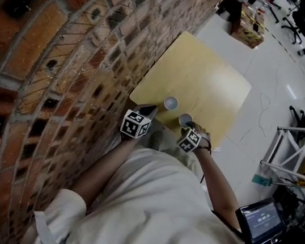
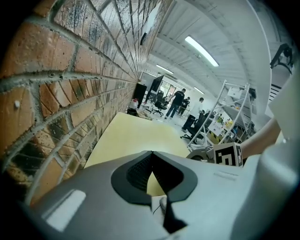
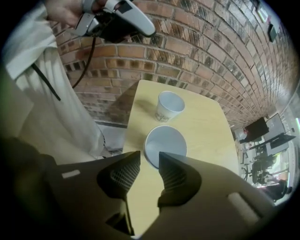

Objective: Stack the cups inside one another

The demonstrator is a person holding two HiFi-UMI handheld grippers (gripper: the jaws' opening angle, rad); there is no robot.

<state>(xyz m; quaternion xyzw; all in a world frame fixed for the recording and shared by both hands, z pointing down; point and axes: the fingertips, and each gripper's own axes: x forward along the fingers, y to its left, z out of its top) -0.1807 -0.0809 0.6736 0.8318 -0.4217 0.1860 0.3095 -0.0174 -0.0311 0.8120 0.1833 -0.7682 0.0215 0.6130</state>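
Note:
Two white paper cups stand upright on the yellow table (image 1: 215, 80). The near cup (image 3: 165, 143) sits just beyond the tips of my right gripper (image 3: 150, 157), which points steeply down at it. Its jaws are open and hold nothing; the cup's near rim shows in the gap between them, untouched. The far cup (image 3: 168, 107) stands apart, closer to the brick wall. In the head view the near cup (image 1: 185, 120) is right above the right gripper (image 1: 189, 128), the far cup (image 1: 171, 103) beside the left gripper (image 1: 152, 111). My left gripper (image 2: 151, 152) is shut and empty, off the table's near corner.
A brick wall (image 1: 48, 77) runs along the table's left side. The person's body fills the near edge of the head view. A metal rack (image 1: 297, 164) and a screen (image 1: 261, 223) stand on the floor to the right. People and office chairs (image 2: 161, 101) are far behind the table.

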